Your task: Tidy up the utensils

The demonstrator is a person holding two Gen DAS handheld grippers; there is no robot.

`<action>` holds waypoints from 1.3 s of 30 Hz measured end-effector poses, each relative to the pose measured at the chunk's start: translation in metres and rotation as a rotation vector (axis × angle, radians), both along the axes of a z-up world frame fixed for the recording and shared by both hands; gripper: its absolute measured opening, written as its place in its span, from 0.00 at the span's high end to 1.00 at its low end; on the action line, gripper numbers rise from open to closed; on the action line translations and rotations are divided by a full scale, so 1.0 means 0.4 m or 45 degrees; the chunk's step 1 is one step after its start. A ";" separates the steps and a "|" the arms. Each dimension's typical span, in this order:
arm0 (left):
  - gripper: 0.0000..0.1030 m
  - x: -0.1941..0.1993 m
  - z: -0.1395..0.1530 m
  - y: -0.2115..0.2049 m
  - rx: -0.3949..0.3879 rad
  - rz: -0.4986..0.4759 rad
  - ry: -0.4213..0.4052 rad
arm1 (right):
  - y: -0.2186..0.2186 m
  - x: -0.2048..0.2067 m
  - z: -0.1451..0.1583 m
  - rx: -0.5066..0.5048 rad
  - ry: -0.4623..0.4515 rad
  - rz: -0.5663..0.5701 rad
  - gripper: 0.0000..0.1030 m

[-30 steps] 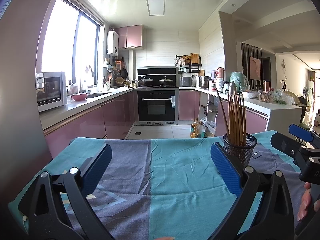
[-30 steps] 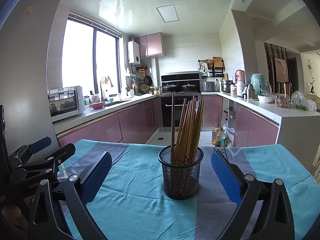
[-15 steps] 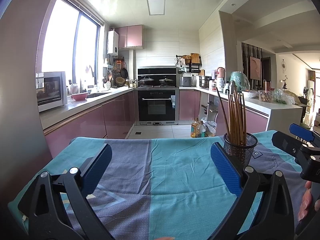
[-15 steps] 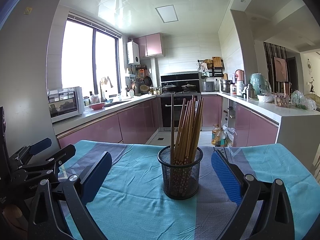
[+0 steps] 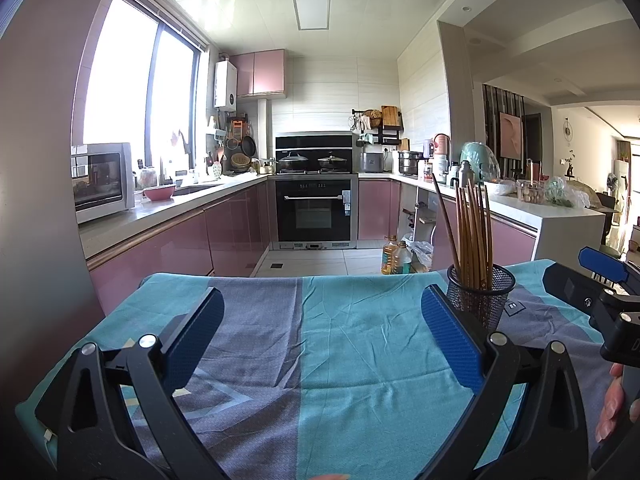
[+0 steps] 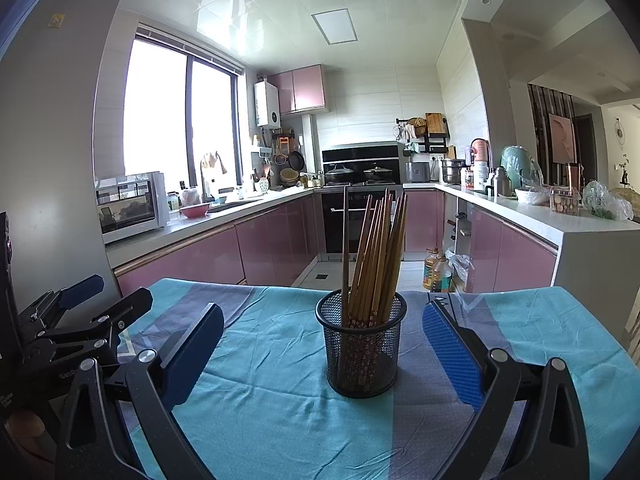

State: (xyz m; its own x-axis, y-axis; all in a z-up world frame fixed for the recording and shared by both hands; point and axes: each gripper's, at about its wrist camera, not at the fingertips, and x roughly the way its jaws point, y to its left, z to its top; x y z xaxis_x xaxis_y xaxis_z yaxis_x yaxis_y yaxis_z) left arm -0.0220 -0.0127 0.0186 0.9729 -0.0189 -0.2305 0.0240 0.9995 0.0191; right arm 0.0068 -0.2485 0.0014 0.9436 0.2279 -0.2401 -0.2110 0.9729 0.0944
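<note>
A black mesh cup (image 6: 363, 350) holding several wooden chopsticks (image 6: 378, 256) stands upright on a teal and grey cloth (image 6: 280, 408). In the right wrist view it sits straight ahead of my right gripper (image 6: 322, 334), which is open with nothing between its blue pads. The left wrist view shows the same cup (image 5: 482, 294) just beyond the right finger of my left gripper (image 5: 320, 324), also open and empty over bare cloth. Each gripper appears at the edge of the other's view: the right gripper (image 5: 592, 280) and the left gripper (image 6: 96, 300).
The cloth-covered table (image 5: 304, 292) ends at its far edge before a kitchen floor. Pink cabinets (image 6: 256, 248) and counters line both sides, with an oven (image 5: 314, 210) at the back. Oil bottles (image 6: 436, 274) stand on the floor. A hand (image 5: 612, 400) shows at the right edge.
</note>
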 end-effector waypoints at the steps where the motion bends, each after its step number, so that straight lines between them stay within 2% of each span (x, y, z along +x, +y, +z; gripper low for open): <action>1: 0.05 0.001 0.001 -0.001 0.002 0.001 0.000 | 0.000 0.001 0.000 0.001 0.000 0.001 0.06; 39: 0.05 0.002 -0.012 -0.010 0.003 -0.004 0.008 | -0.005 -0.001 -0.004 0.002 -0.001 -0.003 0.06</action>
State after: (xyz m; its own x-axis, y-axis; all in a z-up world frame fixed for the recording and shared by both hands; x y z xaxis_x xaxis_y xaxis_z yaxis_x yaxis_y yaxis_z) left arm -0.0214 -0.0167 0.0136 0.9713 -0.0215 -0.2368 0.0273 0.9994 0.0214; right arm 0.0066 -0.2505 -0.0001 0.9443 0.2262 -0.2390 -0.2089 0.9732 0.0958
